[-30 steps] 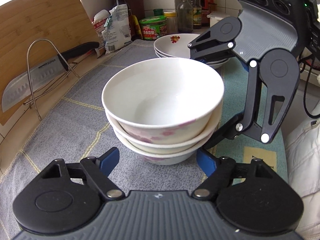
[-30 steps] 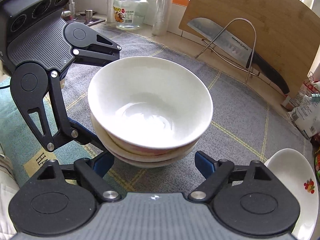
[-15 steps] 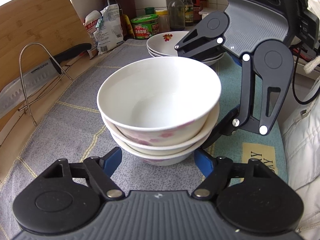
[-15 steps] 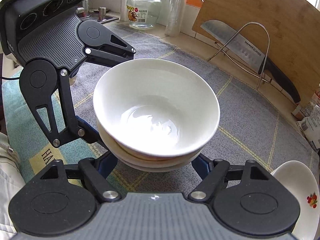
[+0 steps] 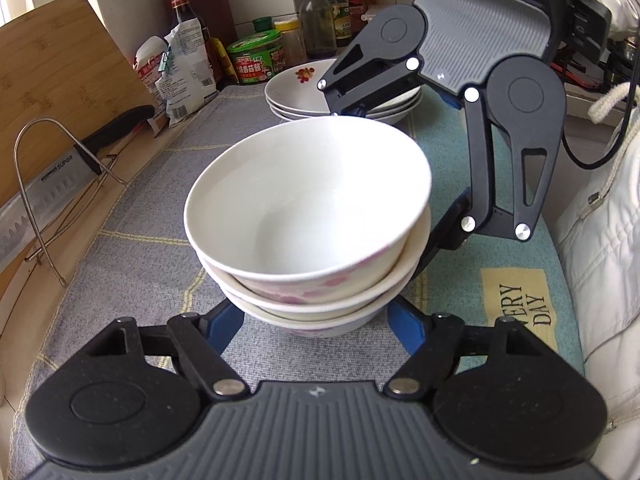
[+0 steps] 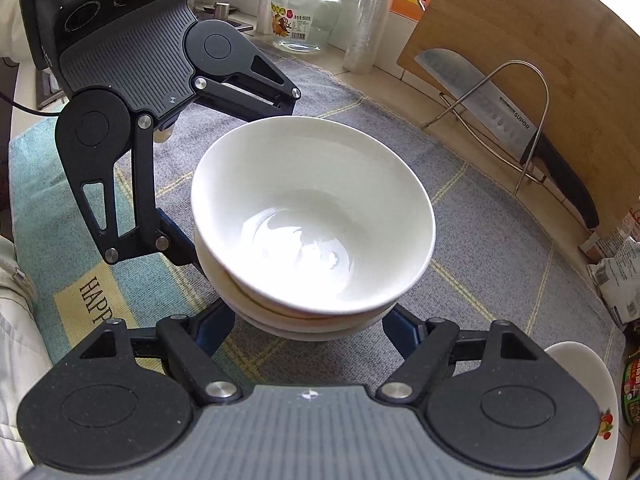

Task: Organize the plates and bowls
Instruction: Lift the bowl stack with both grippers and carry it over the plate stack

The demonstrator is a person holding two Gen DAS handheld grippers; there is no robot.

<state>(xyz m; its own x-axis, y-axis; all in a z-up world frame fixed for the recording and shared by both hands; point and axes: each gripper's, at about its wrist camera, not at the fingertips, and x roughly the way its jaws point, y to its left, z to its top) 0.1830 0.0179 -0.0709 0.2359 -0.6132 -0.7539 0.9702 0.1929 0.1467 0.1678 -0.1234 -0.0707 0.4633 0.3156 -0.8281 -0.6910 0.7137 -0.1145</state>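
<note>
A stack of three white bowls [image 5: 308,208] with pink flowers stands on the grey checked mat [image 5: 132,240]. My left gripper [image 5: 316,320] reaches in low from the near side, its blue pads [image 5: 224,326] pressed against the bottom bowl. My right gripper [image 6: 312,328] comes from the opposite side of the bowl stack [image 6: 312,220]. Its blue pads [image 6: 400,332] sit tight on the lowest bowl's flanks. A stack of shallow plates [image 5: 296,92] with a fruit print stands behind the bowls, partly hidden by the right gripper's body.
A bamboo cutting board [image 5: 60,72] leans at the left, with a cleaver [image 5: 48,184] on a wire rack in front of it. Bottles, tins and packets line the back wall. A glass jar [image 6: 306,12] stands by the window. A person's white garment [image 5: 600,240] is along the counter's edge.
Both grippers' jaws have narrowed onto the bottom bowl and both wrists have rolled a little. The bowl stack has stayed where it was on the mat.
</note>
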